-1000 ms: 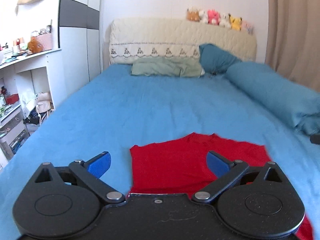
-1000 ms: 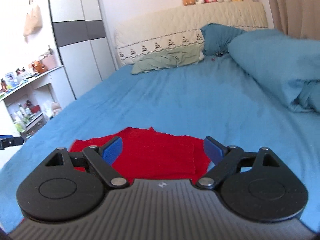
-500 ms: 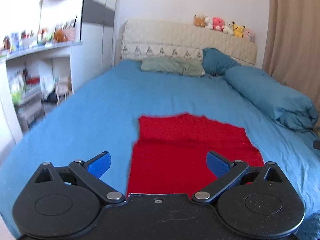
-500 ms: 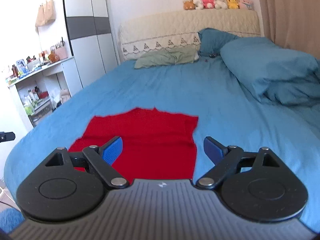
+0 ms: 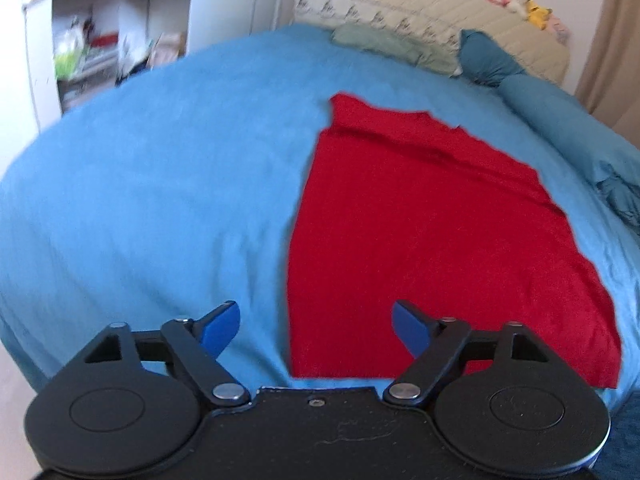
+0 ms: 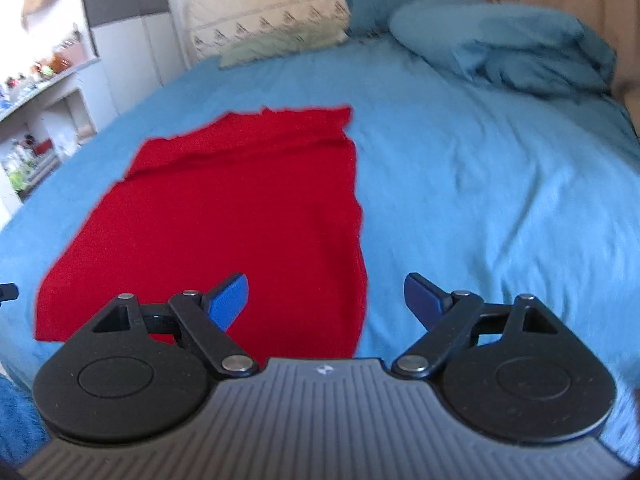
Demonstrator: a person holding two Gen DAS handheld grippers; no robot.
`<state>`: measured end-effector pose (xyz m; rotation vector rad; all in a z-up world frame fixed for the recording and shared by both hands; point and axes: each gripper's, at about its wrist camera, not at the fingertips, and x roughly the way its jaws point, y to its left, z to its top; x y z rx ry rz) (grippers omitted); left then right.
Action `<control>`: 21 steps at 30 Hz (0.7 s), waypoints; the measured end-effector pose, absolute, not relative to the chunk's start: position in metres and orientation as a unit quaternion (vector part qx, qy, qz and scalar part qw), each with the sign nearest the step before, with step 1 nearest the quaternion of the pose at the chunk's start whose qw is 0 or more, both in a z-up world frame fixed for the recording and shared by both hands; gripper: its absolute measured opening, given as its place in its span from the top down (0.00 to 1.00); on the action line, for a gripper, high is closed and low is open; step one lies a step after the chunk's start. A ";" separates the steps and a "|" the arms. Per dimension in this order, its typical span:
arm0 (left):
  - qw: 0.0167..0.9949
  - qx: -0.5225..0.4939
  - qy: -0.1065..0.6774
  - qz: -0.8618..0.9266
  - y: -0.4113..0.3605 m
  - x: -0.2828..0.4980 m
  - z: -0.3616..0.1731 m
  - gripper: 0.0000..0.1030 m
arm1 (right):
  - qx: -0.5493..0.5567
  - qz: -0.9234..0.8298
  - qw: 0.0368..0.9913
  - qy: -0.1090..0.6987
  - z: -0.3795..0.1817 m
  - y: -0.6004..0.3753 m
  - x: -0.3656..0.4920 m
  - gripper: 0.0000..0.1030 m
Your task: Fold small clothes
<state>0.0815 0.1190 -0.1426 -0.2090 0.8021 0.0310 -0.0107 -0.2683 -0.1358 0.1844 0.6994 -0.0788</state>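
**Both tongs closing in on the near hem**

Red cloth (image 5: 432, 240) lies flat on the bed (image 5: 160, 184), part-folded: a doubled band runs across its far end. Since a second ago both views have dropped from looking over the bed to looking down at the cloth, so the cloth now fills much more of each view.

Left tongs (image 5: 316, 326): spread, nothing between them; jaws have just been closing a little. The cloth's near left corner sits just ahead, between the two tips, its left edge running away forward.

Right tongs (image 6: 326, 300): spread, pinching nothing. The cloth's near right edge falls between the tips; the left tip overlaps red, the right tip is over bare bed.

Judgement: each pair is lining up on a near corner, likely to pinch the hem and carry it forward for the next fold. Neither has a hold yet. Pillows (image 6: 500, 40) lie well ahead, clear of the work.
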 end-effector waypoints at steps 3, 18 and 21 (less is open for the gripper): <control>0.907 -0.111 0.406 0.022 0.119 0.084 -0.158 0.33 | 0.082 -0.068 0.923 0.369 -0.152 -0.261 -0.007 0.10; 0.897 -0.096 0.431 0.016 0.110 0.091 -0.183 0.59 | 0.125 -0.068 0.894 0.425 -0.191 -0.265 0.016 0.35; 0.896 -0.100 0.433 0.016 0.110 0.093 -0.184 0.61 | 0.136 -0.066 0.892 0.426 -0.194 -0.267 0.017 0.36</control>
